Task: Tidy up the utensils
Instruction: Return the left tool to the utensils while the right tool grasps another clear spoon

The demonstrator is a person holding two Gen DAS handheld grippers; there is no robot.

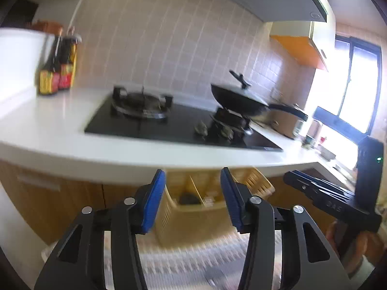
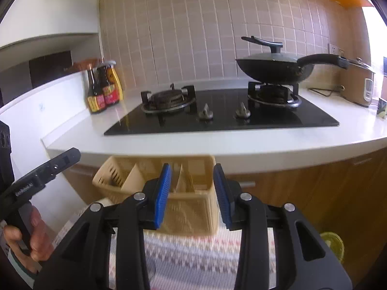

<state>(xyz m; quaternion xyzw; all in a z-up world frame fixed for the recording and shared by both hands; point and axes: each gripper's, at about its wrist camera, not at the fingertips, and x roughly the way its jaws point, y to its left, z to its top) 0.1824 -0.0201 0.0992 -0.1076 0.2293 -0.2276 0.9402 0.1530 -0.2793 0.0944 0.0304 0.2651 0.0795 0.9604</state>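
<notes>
A beige slotted plastic basket [image 1: 193, 220] [image 2: 191, 215] with upright dividers stands below the counter's front edge on a patterned cloth. Something dark lies in one of its compartments [image 1: 189, 198]; blur hides what it is. My left gripper [image 1: 193, 171] is open just in front of the basket, with nothing between its blue pads. My right gripper [image 2: 192, 166] is also open before the basket, its pads bare. The right gripper's black fingers [image 1: 304, 186] show from the side in the left wrist view. The left gripper's fingers [image 2: 48, 169] show likewise in the right wrist view, held by a hand [image 2: 36, 232].
The white counter [image 2: 217, 142] overhangs the basket. On it are a black glass hob [image 2: 217, 118], a lidded black wok [image 2: 273, 70] on the right burner, two sauce bottles [image 2: 101, 91] at the left and a cooker [image 2: 360, 89] at the right. Wooden cabinet doors [image 2: 314, 188] stand below.
</notes>
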